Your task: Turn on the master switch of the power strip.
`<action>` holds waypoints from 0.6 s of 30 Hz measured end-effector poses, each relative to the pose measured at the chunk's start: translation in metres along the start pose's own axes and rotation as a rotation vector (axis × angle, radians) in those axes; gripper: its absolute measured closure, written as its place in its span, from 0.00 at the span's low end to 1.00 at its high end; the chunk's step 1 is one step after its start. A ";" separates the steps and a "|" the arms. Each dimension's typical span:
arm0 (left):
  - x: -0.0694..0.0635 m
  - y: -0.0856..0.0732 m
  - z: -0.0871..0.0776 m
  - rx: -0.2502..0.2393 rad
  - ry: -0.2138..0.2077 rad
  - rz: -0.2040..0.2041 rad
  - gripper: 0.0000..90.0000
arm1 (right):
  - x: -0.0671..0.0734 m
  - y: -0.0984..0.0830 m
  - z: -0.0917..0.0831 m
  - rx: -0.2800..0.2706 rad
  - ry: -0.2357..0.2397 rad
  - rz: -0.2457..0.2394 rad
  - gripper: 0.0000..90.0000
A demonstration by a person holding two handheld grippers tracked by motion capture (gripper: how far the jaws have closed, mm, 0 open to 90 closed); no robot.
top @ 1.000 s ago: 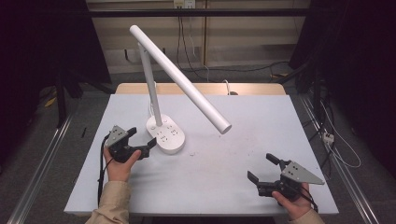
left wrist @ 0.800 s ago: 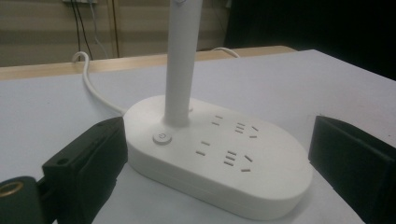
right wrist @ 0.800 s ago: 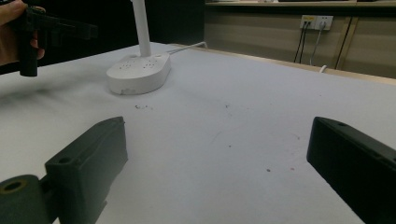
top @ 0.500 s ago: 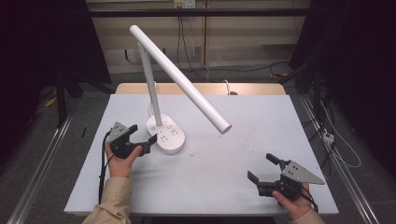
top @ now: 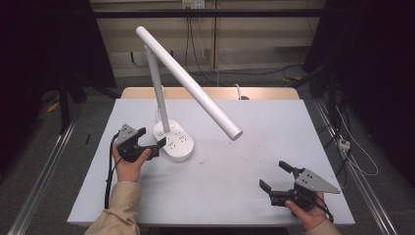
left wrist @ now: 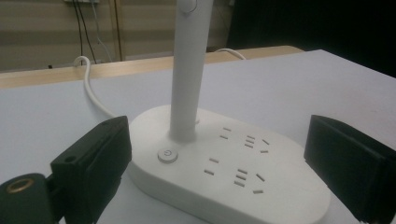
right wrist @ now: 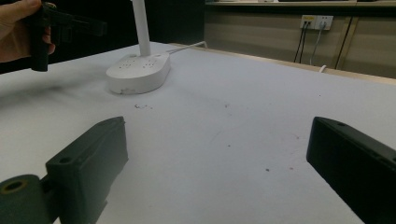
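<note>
- Table (top: pixel 235 196): pale grey top; its near edge is cut off at the bottom of the high view.
- Desk lamp (top: pixel 169 93): white, with its head slanting toward the right gripper's side.
- Lamp base (left wrist: pixel 224 172): directly ahead of the left gripper (top: pixel 149 142), between its wide-spread jaws, with the power button (left wrist: pixel 167 155) close to one jaw; whether they touch is unclear.
- Right gripper (top: pixel 278 178): jaws wide apart, holding nothing, well apart from the lamp.

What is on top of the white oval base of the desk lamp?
On the white oval plastic lamp base stand the white round stem, a round power button and groups of socket slots. The left tongs, open, face it. The base's underside is hidden.
</note>
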State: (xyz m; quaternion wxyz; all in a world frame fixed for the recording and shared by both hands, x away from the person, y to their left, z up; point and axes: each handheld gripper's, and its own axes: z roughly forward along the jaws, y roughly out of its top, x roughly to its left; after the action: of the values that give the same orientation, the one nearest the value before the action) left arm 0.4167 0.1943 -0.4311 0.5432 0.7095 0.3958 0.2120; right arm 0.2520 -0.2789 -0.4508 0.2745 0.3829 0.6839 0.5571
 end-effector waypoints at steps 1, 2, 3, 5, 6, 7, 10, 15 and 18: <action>0.000 0.000 0.000 0.000 0.000 0.000 0.08 | 0.000 0.000 0.000 -0.001 0.000 0.000 0.05; 0.000 0.001 0.001 -0.004 -0.002 0.002 0.09 | 0.000 0.000 0.000 -0.002 0.001 0.000 0.06; 0.000 0.001 0.001 -0.004 -0.002 0.002 0.09 | 0.000 0.000 0.000 -0.001 0.003 0.000 0.06; 0.000 0.002 0.003 0.003 0.003 0.010 0.09 | 0.000 0.000 0.000 0.001 0.004 -0.002 0.06; 0.000 0.003 0.003 0.003 0.005 0.011 0.10 | 0.000 0.000 0.000 0.001 0.004 -0.003 0.06; 0.000 0.003 0.004 0.002 0.006 0.012 0.11 | 0.000 0.000 0.000 0.001 0.005 -0.002 0.06; 0.002 0.003 0.004 0.001 0.012 0.014 0.13 | 0.000 0.000 0.000 0.000 0.005 -0.003 0.06; 0.004 0.002 0.005 0.007 0.024 0.023 0.17 | -0.001 0.000 -0.001 -0.003 0.002 -0.003 0.06; 0.004 0.002 0.005 0.002 0.029 0.023 0.20 | -0.001 0.001 -0.001 -0.005 0.002 -0.004 0.06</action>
State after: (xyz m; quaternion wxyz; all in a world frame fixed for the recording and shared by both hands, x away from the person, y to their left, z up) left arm 0.4237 0.1945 -0.4310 0.5341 0.7114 0.3957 0.2283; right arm 0.2519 -0.2798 -0.4501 0.2758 0.3802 0.6835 0.5587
